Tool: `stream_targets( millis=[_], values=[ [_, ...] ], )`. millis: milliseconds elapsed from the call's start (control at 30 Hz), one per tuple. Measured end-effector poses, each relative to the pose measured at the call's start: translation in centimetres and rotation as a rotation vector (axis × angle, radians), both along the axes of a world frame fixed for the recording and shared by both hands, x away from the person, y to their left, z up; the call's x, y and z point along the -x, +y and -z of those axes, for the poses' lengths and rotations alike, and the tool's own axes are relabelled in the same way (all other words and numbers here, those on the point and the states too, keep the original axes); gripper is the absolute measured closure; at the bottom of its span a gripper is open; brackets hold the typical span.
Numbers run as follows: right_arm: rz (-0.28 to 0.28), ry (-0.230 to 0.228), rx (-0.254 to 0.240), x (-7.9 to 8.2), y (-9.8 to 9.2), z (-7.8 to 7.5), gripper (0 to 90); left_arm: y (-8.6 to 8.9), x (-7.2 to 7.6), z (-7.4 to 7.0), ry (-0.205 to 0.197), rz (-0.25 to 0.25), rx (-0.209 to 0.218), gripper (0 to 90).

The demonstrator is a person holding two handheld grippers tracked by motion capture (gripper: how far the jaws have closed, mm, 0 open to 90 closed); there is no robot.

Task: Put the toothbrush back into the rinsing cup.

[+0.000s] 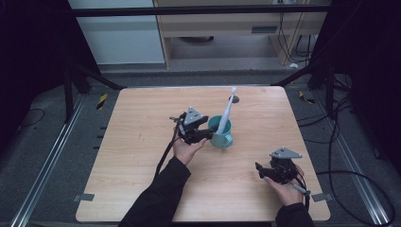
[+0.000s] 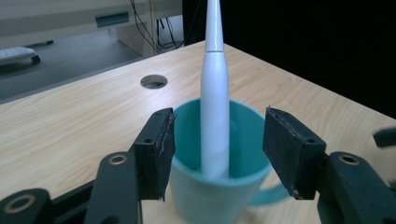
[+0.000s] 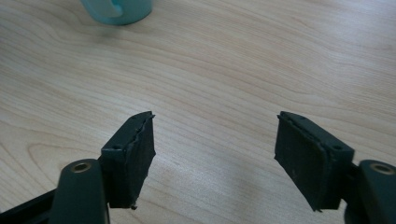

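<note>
Cup: teal cup (image 1: 221, 132) stands near the worktop (image 1: 142, 156) centre, white toothbrush (image 1: 227, 111) upright inside.
Left gripper (image 1: 204, 134): jaws spread wide beside the cup, holding nothing.
Right gripper (image 1: 261, 171): wide open, empty, near the front right corner.

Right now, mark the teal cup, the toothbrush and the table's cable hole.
teal cup (image 2: 212, 198), left gripper view, front wall.
toothbrush (image 2: 215, 107), left gripper view, white handle.
cable hole (image 2: 153, 81), left gripper view, its opening.

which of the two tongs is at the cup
The left tongs, open with one jaw on each side of the teal cup; the right tongs hang open over bare table.
</note>
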State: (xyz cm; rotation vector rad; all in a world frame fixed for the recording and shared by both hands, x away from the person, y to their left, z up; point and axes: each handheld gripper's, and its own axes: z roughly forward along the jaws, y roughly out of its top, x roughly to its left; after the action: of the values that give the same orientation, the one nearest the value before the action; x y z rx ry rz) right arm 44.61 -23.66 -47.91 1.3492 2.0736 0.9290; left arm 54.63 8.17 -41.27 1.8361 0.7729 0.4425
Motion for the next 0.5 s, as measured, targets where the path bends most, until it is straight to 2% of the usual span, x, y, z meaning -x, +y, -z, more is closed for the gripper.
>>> stream_targets(
  millis=[33,67,167,200,233,267,300,500],
  values=[
    [0.007,-0.003,-0.004,-0.1,-0.1,0.0,24.6,1.4,0.8,-0.3,0.0,-0.01,-0.009,39.9],
    [0.011,-0.002,-0.009,-0.1,-0.1,0.0,23.5,2.1,1.1,-0.4,0.001,-0.021,-0.018,39.3],
    [0.024,-0.002,-0.023,-0.1,-0.2,0.0,21.3,4.1,1.9,-0.6,0.004,-0.041,-0.044,36.3],
    [0.024,-0.002,-0.023,-0.1,-0.2,0.0,21.3,4.1,1.9,-0.6,0.004,-0.041,-0.044,36.0],
    [0.027,-0.005,-0.022,-0.1,-0.2,0.1,20.5,5.6,2.7,-0.5,0.008,-0.053,-0.055,35.5],
    [0.028,-0.007,-0.021,-0.1,-0.2,0.1,20.2,6.4,3.0,-0.4,0.01,-0.061,-0.06,35.4],
    [0.028,-0.009,-0.02,-0.1,-0.2,0.1,19.8,6.4,3.0,-0.4,0.01,-0.061,-0.06,35.4],
    [0.038,-0.01,-0.016,-0.1,-0.4,0.3,18.8,11.3,5.1,0.8,0.054,-0.119,-0.081,35.5]
  ],
)
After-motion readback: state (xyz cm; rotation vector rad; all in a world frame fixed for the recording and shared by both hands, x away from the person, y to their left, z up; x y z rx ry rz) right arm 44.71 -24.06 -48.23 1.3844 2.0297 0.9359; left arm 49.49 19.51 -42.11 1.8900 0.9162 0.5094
